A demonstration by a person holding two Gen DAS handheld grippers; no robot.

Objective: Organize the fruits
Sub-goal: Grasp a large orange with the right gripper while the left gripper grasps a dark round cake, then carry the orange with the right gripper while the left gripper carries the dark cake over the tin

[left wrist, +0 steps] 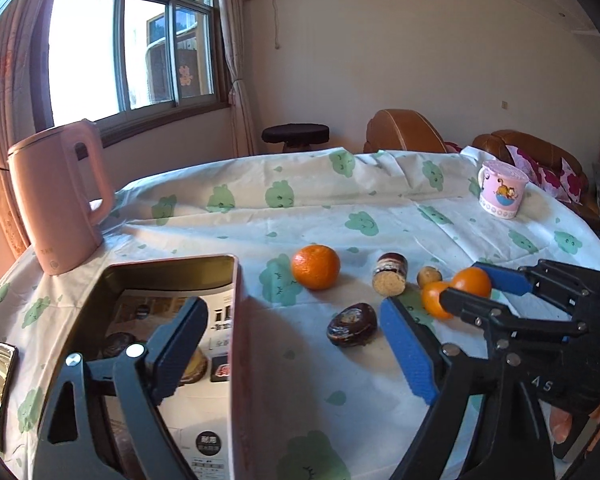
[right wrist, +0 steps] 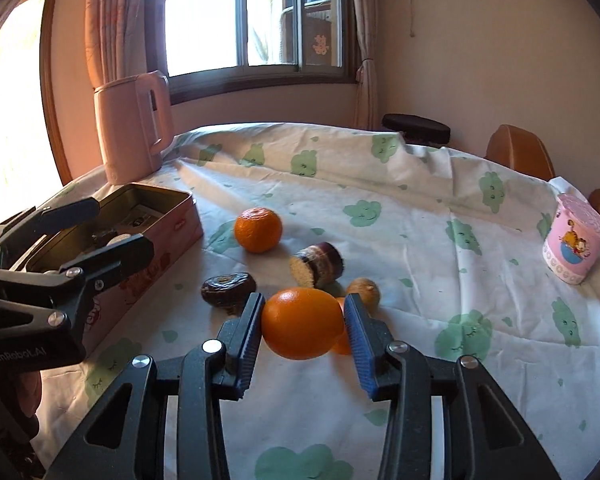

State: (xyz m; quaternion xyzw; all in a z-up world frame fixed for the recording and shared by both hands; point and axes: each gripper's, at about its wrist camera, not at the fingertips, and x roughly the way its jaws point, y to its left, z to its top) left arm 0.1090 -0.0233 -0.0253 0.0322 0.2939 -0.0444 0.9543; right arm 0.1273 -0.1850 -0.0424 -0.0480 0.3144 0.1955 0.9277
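One orange (right wrist: 302, 323) pinched between right gripper (right wrist: 304, 336) pads on the tablecloth (right wrist: 420, 216), tin box (right wrist: 156, 232) well off to its left (across the dark pastry (right wrist: 228, 287)); left gripper (left wrist: 292, 344) gaping, holding nothing, over box rim, nearer the box

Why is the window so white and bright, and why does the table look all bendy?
Left wrist view: sunlight washes the window out to white, and the tin throws a dark shadow on the cloth. Right wrist view: the same glare at the window; the fisheye lens curves the table edge and walls in both views.
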